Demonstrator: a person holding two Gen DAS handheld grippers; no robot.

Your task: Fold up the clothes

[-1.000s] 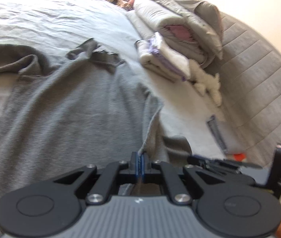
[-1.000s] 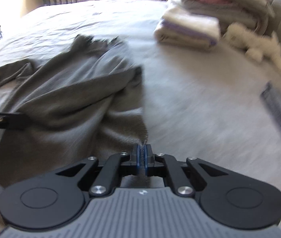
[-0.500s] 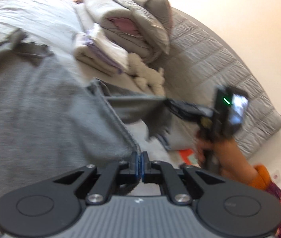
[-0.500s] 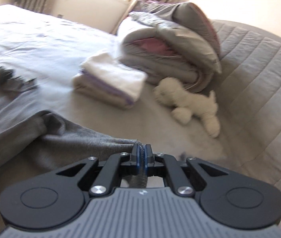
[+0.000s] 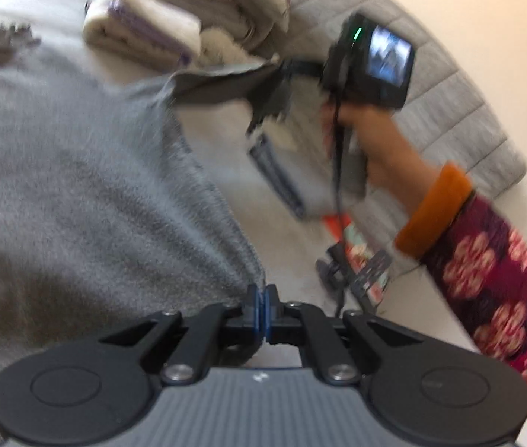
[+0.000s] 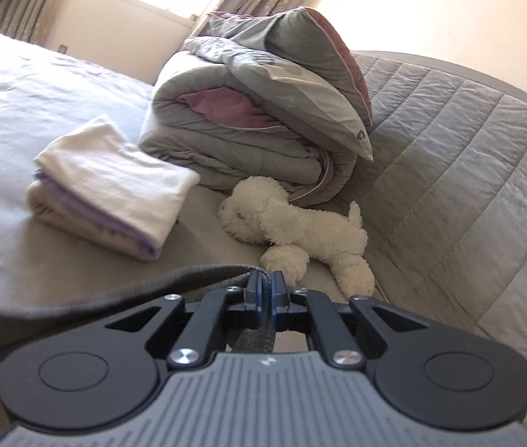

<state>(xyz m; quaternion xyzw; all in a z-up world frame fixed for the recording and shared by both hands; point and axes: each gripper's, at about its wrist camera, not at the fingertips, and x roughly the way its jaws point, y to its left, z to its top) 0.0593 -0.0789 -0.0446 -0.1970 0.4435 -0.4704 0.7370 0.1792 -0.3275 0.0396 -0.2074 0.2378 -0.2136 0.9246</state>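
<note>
Only the left view shows the right hand-held gripper (image 5: 282, 69) and hand (image 5: 371, 141); the right view alone shows the toy dog (image 6: 300, 223) clearly; both the right and the left hand-held gripper (image 5: 262, 294) are clamped on the grey garment (image 5: 77, 186), its edge stretched between them; bare bed (image 6: 21, 85) lies ahead-left.

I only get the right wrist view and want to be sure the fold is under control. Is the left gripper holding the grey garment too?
Observer: Yes. The left gripper has its jaws shut on an edge of the grey garment.
Operator: Is my right gripper visible from there?
Observer: Yes, the right gripper holds its corner lifted off the bed.
Operator: Anything lying below it?
Observer: An orange and patterned item, too blurred to name, by a black cable.
</note>
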